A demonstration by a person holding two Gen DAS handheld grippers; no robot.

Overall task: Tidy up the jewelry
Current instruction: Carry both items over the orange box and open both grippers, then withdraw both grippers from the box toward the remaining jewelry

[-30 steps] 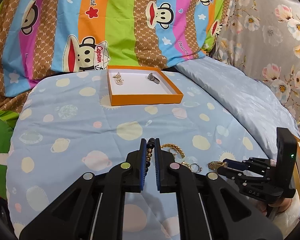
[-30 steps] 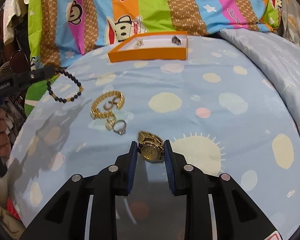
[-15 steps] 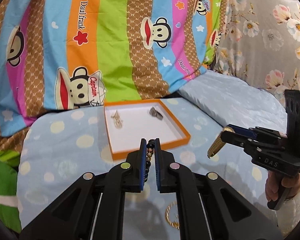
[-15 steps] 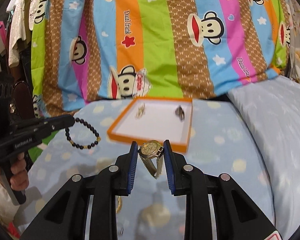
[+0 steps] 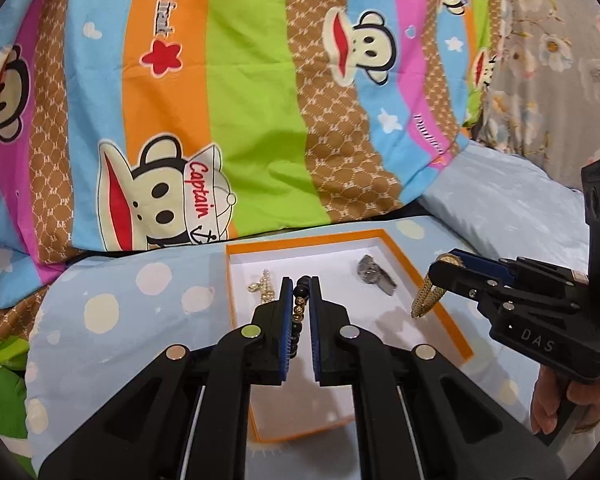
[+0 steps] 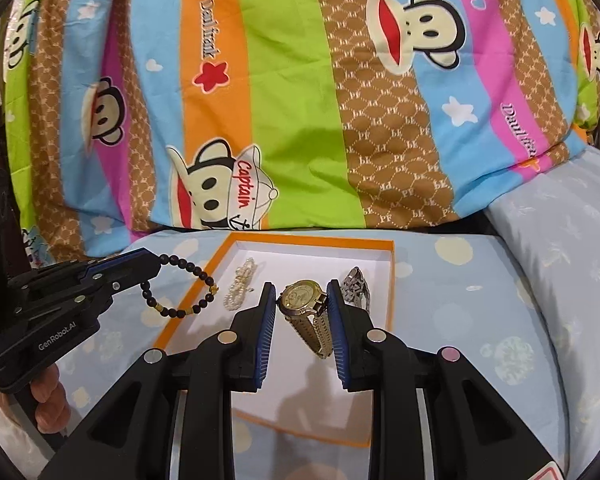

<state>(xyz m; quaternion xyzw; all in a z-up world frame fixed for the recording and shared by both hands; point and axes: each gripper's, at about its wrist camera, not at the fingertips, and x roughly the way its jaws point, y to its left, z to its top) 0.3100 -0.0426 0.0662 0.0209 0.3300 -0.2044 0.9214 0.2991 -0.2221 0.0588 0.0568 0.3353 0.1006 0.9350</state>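
An orange box with a white floor (image 5: 452, 316) (image 6: 389, 304) lies on the light blue bedsheet. In it rest a pearl piece (image 6: 240, 284) (image 5: 265, 286) and a silver watch (image 5: 374, 276) (image 6: 356, 288). My left gripper (image 5: 300, 286) (image 6: 158, 262) is shut on a black bead bracelet (image 5: 300, 304) (image 6: 180, 286), which hangs over the box's left edge. My right gripper (image 6: 301, 292) (image 5: 446, 260) is shut on a gold watch (image 6: 306, 310) (image 5: 426, 300); its strap dangles above the box's right side.
A striped cartoon-monkey quilt (image 5: 260, 100) rises right behind the box. A pale blue pillow (image 6: 560, 248) lies to the right, with flowered grey fabric (image 5: 560, 60) beyond. A hand (image 5: 552, 404) holds the right gripper's handle; another hand (image 6: 48, 396) holds the left one.
Both grippers have travelled from the near part of the bed, where loose jewelry lay, forward to the orange box. The bracelet and gold watch came along in their grips.
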